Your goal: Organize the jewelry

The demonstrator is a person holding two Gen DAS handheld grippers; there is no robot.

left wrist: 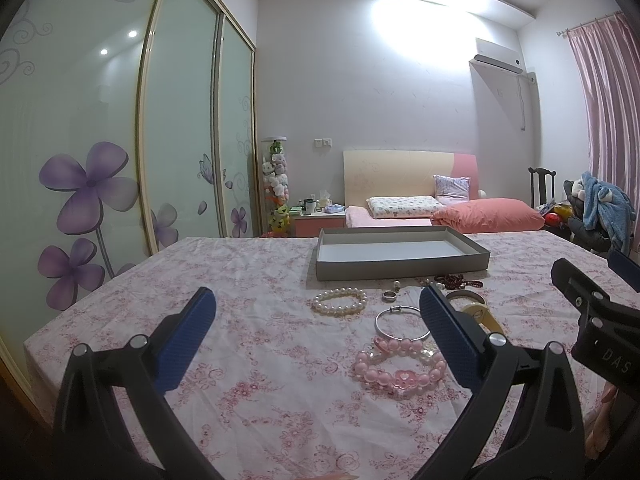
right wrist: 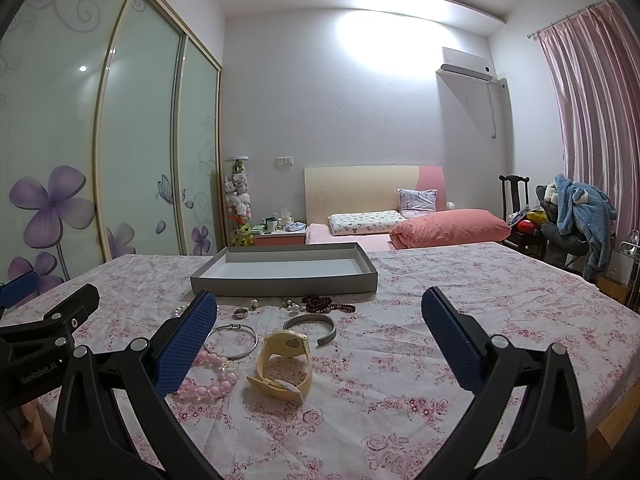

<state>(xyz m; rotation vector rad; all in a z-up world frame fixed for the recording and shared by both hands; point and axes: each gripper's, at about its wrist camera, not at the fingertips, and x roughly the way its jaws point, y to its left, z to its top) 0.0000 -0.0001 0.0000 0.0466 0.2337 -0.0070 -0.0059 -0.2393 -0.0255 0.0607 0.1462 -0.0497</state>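
Both tongs spread, holding nothing: left gripper (left wrist: 316, 322), right gripper (right wrist: 320, 322); pearl bracelet (left wrist: 339, 301), cream watch (right wrist: 282, 364) before grey tray (right wrist: 280, 280)

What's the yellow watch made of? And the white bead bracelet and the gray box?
Yellow watch: probably soft rubbery plastic, matte, with a bendy looped strap.
White bead bracelet: pearl-like beads with a glossy sheen; real or fake, can't tell.
Gray box: likely cardboard, with thin, flat, dull walls.
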